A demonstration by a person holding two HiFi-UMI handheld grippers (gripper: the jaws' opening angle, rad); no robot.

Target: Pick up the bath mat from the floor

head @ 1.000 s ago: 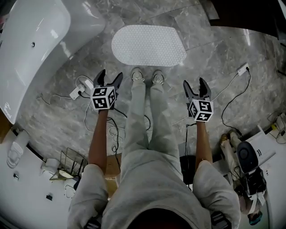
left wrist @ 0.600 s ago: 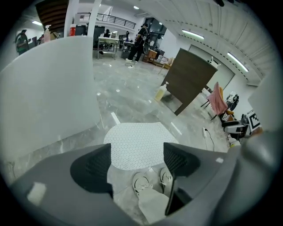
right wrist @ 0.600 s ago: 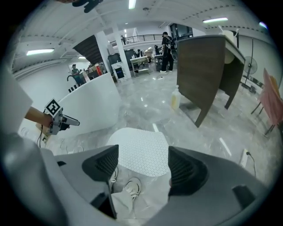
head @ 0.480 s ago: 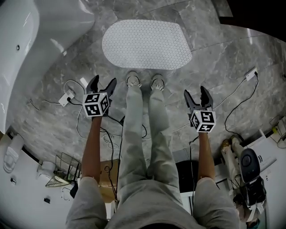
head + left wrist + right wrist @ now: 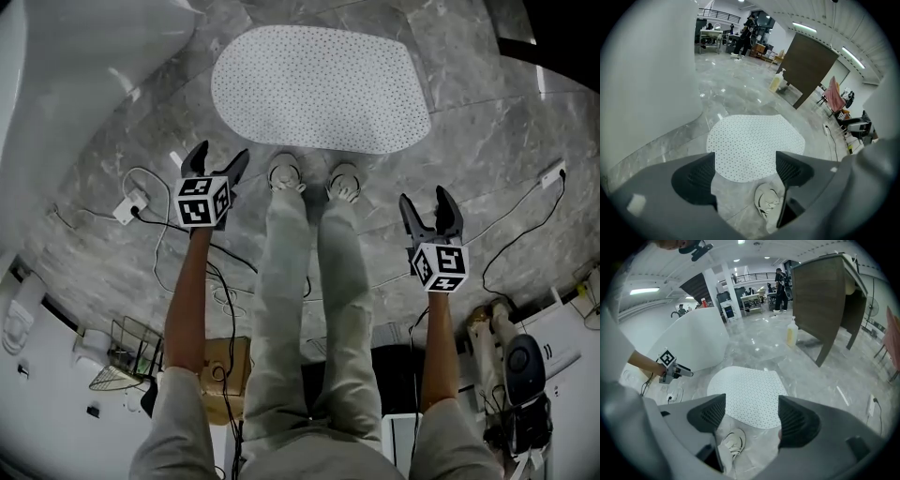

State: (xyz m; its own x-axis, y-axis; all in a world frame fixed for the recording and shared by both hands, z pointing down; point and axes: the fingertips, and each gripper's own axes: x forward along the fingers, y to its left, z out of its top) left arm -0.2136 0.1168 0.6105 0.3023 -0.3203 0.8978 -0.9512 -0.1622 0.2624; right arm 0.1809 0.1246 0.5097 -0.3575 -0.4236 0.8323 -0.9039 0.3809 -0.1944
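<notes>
Nothing has been lifted yet: the white, dotted, oval rubber bath mat is left flat on the grey marble floor. The left tongs (jaws just opened wider) and right tongs are held open and empty, short of its near edge; grasping remains.

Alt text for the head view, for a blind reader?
A white dotted bath mat lies flat on marble floor beyond the person's shoes. The left gripper and right gripper point toward it, open, empty; the left's jaws just opened wider.
</notes>
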